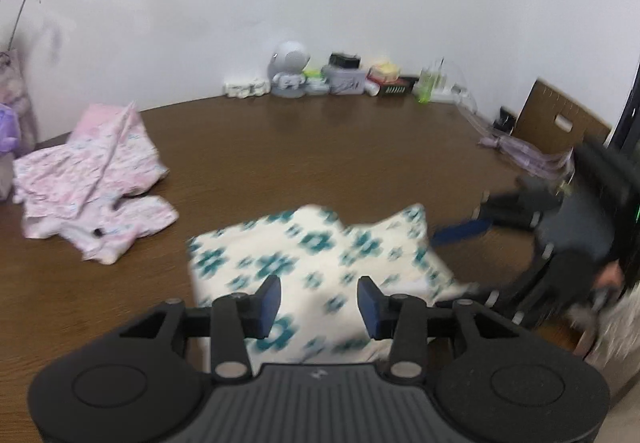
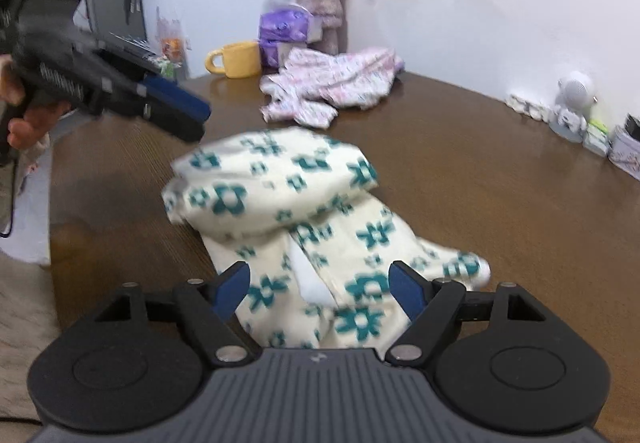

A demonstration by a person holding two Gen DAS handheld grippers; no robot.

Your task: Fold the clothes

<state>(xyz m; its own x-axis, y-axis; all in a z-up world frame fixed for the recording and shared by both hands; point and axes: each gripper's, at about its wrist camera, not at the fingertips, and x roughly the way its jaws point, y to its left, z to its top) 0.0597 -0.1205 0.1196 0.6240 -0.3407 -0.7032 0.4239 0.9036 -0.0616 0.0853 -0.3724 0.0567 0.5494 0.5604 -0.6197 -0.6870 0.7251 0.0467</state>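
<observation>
A cream garment with teal flower prints [image 1: 320,267] lies partly folded on the brown table [image 1: 320,147]; it also shows in the right wrist view [image 2: 304,211], with an upper flap doubled over its lower part. My left gripper [image 1: 319,301] is open and empty just above its near edge; it shows in the right wrist view [image 2: 176,115] at the garment's far left. My right gripper [image 2: 320,289] is open and empty over the garment's near end; it shows in the left wrist view [image 1: 464,229] at the right. A pink garment [image 1: 92,179] lies crumpled at the far left.
Along the back wall stand a white robot figure [image 1: 290,69], small boxes [image 1: 346,77] and a green bottle [image 1: 426,83]. A yellow mug [image 2: 236,59], purple tissue packs [image 2: 282,31] and a flower vase [image 2: 320,11] stand in the corner. A cardboard box [image 1: 560,119] is at the right.
</observation>
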